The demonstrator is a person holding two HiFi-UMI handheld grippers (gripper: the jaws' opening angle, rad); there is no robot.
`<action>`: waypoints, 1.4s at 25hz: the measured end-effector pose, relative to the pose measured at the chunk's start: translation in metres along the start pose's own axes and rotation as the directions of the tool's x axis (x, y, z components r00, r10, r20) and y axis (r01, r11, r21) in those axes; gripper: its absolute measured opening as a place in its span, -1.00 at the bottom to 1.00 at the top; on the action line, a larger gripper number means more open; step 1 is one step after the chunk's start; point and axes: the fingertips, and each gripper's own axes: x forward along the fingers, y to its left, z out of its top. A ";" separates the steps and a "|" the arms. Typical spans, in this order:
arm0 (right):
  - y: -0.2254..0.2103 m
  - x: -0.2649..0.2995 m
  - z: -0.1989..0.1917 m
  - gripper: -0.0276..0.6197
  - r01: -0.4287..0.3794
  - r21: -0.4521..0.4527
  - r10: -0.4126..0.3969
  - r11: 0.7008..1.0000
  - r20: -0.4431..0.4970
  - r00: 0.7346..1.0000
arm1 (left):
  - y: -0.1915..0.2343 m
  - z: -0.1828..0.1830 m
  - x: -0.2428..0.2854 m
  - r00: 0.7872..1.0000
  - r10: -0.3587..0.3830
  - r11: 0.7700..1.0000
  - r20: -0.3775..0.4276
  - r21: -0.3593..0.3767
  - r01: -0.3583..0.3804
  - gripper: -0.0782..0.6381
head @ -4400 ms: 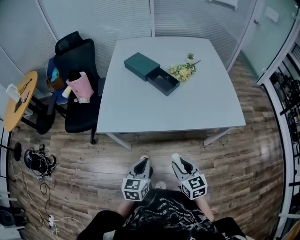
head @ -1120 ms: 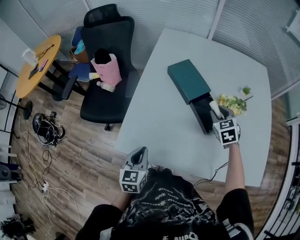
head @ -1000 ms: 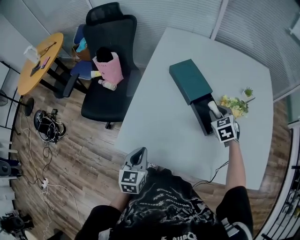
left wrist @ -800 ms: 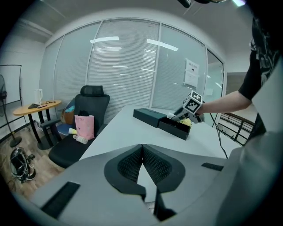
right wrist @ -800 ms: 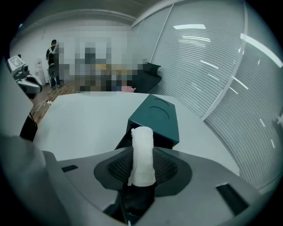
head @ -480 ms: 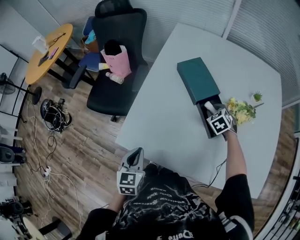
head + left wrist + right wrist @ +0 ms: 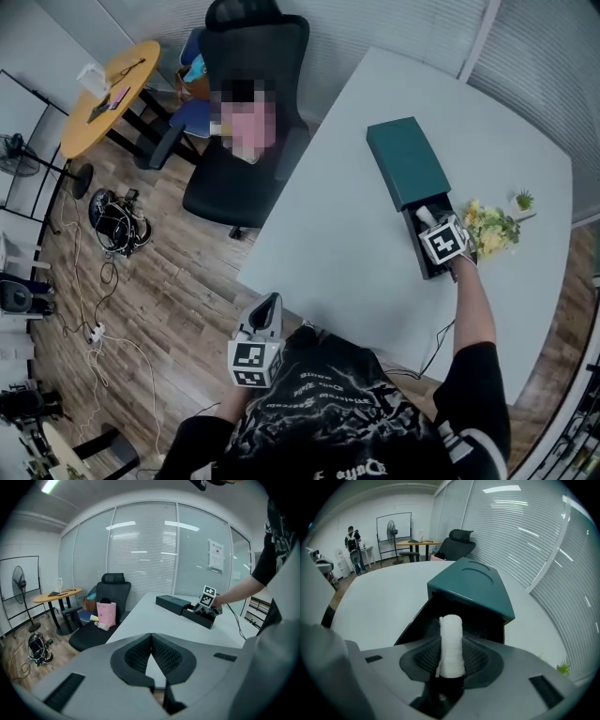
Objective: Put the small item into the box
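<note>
A dark teal box sleeve (image 7: pixel 408 161) lies on the white table (image 7: pixel 347 244), with its black drawer (image 7: pixel 424 253) pulled out toward me. My right gripper (image 7: pixel 432 228) hovers over the drawer, shut on a small white roll (image 7: pixel 426 217) that sticks out past its jaws. In the right gripper view the white roll (image 7: pixel 451 641) stands upright between the pads, pointing into the black drawer (image 7: pixel 423 620) below the teal sleeve (image 7: pixel 471 585). My left gripper (image 7: pixel 270 306) hangs by my body, off the table; the left gripper (image 7: pixel 151 635) is shut and holds nothing.
Yellow flowers (image 7: pixel 491 230) and a small green plant (image 7: pixel 524 199) lie just right of the drawer. A black office chair (image 7: pixel 251 103) stands at the table's left side, with a round wooden table (image 7: pixel 103 89) and floor cables (image 7: pixel 117 220) beyond it. A person (image 7: pixel 350 540) stands far off.
From beside my body the right gripper has reached out to the open drawer, and over the last second it stays above it with the roll. The left gripper has stayed low.
</note>
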 end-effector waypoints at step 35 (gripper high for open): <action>0.048 -0.229 0.032 -0.18 0.105 0.493 -0.363 0.864 0.465 0.807 | -0.062 0.006 0.015 0.906 -0.422 0.907 0.045 0.039 0.420 -0.73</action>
